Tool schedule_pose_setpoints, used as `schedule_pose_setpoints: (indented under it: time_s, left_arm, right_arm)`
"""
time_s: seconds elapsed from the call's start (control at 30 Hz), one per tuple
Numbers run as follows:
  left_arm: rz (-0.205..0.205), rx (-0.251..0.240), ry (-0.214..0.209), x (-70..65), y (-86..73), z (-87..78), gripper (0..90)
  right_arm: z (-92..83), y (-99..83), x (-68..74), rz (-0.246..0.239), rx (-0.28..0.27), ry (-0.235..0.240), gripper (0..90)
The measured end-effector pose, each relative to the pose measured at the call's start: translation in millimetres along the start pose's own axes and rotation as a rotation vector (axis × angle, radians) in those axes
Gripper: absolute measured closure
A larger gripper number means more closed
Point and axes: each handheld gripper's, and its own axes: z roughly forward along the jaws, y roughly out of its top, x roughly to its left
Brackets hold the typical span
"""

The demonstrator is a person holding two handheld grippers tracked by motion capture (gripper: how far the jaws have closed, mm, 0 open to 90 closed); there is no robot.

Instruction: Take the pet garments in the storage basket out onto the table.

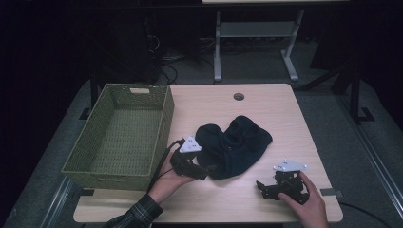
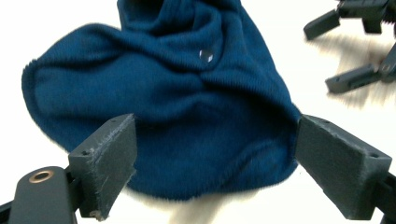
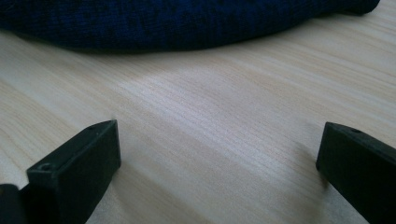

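Note:
A dark blue knitted garment [image 1: 235,145] lies crumpled in the middle of the wooden table [image 1: 266,102]. My left gripper [image 1: 208,172] is open at its near left edge. In the left gripper view the jaws stand wide on either side of the cloth's [image 2: 177,112] near hem, not closed on it. My right gripper [image 1: 263,187] rests low near the table's front right, open, pointing toward the cloth. Bare wood lies between its jaws in the right gripper view, and the garment [image 3: 177,23] stretches across the top.
A green woven basket [image 1: 164,126] stands on the left part of the table, nothing in it. A round cable hole [image 1: 238,96] sits near the far edge. A desk frame [image 1: 256,42] and cables stand on the floor beyond.

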Motion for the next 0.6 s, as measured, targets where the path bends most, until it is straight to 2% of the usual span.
schedule_pose_setpoints:
  time_s: [0.17,0.23,0.3,0.47,0.6]
  left_arm:
    - [-0.007,0.055,0.000,-4.6,-17.2,3.8,12.9]
    - [0.008,0.082,0.023,-6.3,-23.7,6.6,12.9]
    - [0.005,0.107,0.027,-7.2,-28.8,7.9,12.9]
    - [0.022,0.147,0.058,-8.7,-38.0,10.0,12.8]
    - [0.032,0.167,0.060,-9.1,-42.3,12.0,12.8]
  right_arm:
    - [0.0,0.0,0.0,0.001,0.000,0.000,0.0]
    - [0.0,0.0,0.0,0.000,0.000,0.000,0.0]
    - [0.0,0.0,0.0,0.000,0.000,0.000,0.0]
    - [0.0,0.0,0.0,0.000,0.000,0.000,0.0]
    - [0.0,0.0,0.0,0.000,0.000,0.000,0.0]
